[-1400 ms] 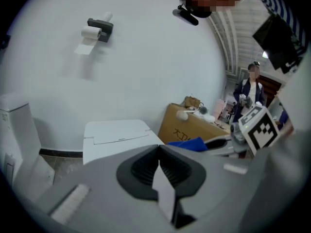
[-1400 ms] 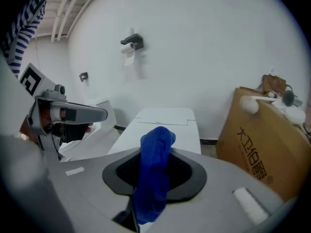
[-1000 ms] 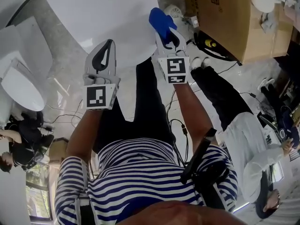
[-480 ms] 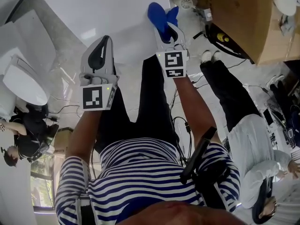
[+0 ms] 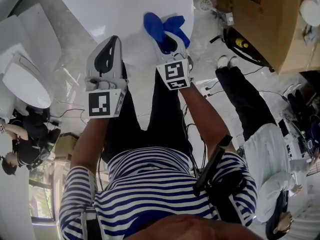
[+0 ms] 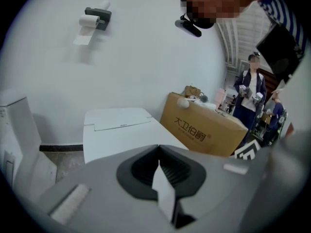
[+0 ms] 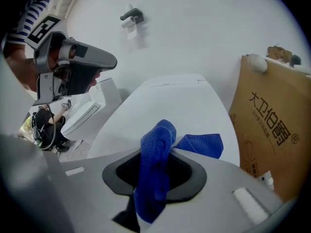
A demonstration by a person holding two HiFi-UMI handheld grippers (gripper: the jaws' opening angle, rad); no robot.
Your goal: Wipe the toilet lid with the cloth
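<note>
The white toilet lid (image 5: 125, 14) fills the top of the head view, and it shows again as the toilet lid (image 7: 165, 110) ahead of the right gripper. A blue cloth (image 5: 162, 26) lies bunched against the lid's near right edge, and my right gripper (image 5: 170, 40) is shut on it. In the right gripper view the blue cloth (image 7: 158, 169) hangs out between the jaws over the lid. My left gripper (image 5: 111, 51) hovers at the lid's near edge, shut, with nothing in it. The toilet lid (image 6: 121, 130) lies ahead of it.
A big cardboard box (image 5: 265, 19) stands right of the toilet, the same cardboard box (image 7: 272, 130) close by the lid. A second white toilet (image 5: 25, 84) is at the left. People (image 5: 260, 149) stand or sit nearby. Cables (image 5: 190, 134) run over the marble floor. A paper holder (image 6: 95, 16) hangs on the wall.
My right gripper has moved left with the cloth, from the lid's right edge onto the lid. The left gripper has stayed almost in place.
</note>
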